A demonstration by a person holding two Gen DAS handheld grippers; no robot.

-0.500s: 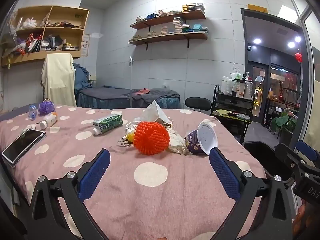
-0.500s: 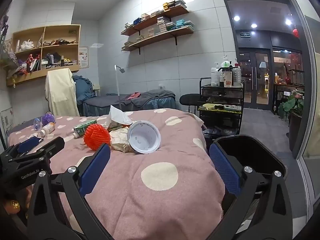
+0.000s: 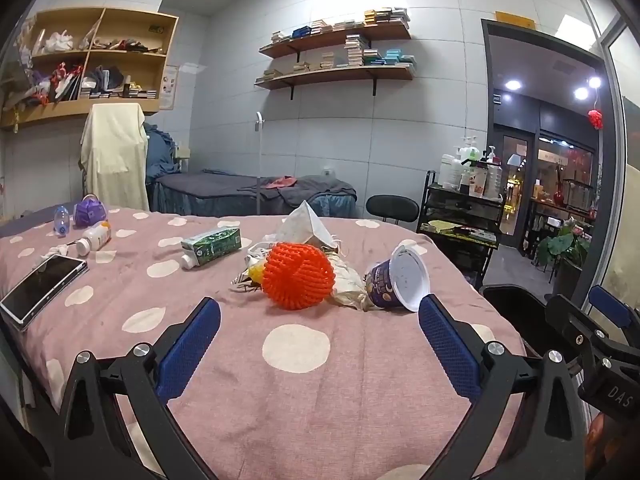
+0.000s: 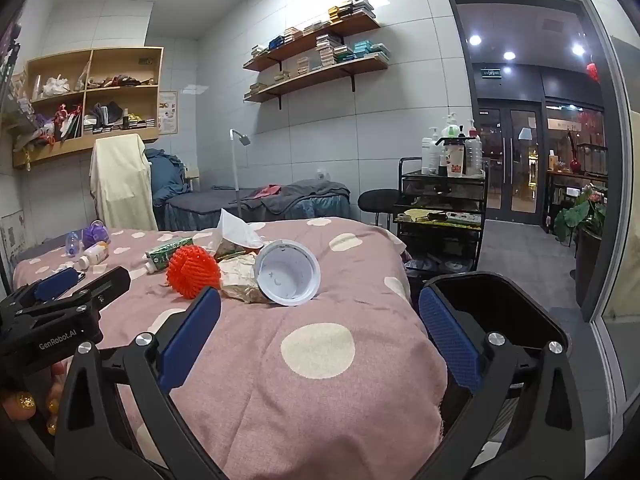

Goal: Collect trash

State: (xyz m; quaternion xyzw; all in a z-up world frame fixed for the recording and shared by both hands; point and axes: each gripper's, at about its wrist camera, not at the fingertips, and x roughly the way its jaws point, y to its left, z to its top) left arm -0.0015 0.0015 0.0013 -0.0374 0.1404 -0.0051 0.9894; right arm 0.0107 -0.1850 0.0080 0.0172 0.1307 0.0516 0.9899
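Trash lies in a heap on the pink dotted bed cover (image 3: pixel 296 392): an orange spiky ball (image 3: pixel 298 276), a tipped purple paper cup (image 3: pixel 394 280) with white inside, crumpled brown paper (image 3: pixel 346 282), a white tissue (image 3: pixel 306 226) and a green carton (image 3: pixel 212 242). In the right wrist view the cup (image 4: pixel 288 272), ball (image 4: pixel 193 271) and paper (image 4: pixel 238 278) lie ahead. My left gripper (image 3: pixel 319 326) is open and empty, short of the ball. My right gripper (image 4: pixel 319 326) is open and empty, short of the cup. A black bin (image 4: pixel 508 312) stands at the bed's right edge.
A phone (image 3: pixel 42 286), a white pill bottle (image 3: pixel 94 238), a small blue bottle (image 3: pixel 61 218) and a purple object (image 3: pixel 89 212) lie at the left of the bed. A black cart (image 4: pixel 442 204) with bottles and a stool (image 4: pixel 378 202) stand beyond the bed.
Both grippers have edged slightly forward toward the heap. Nothing on the bed has moved.
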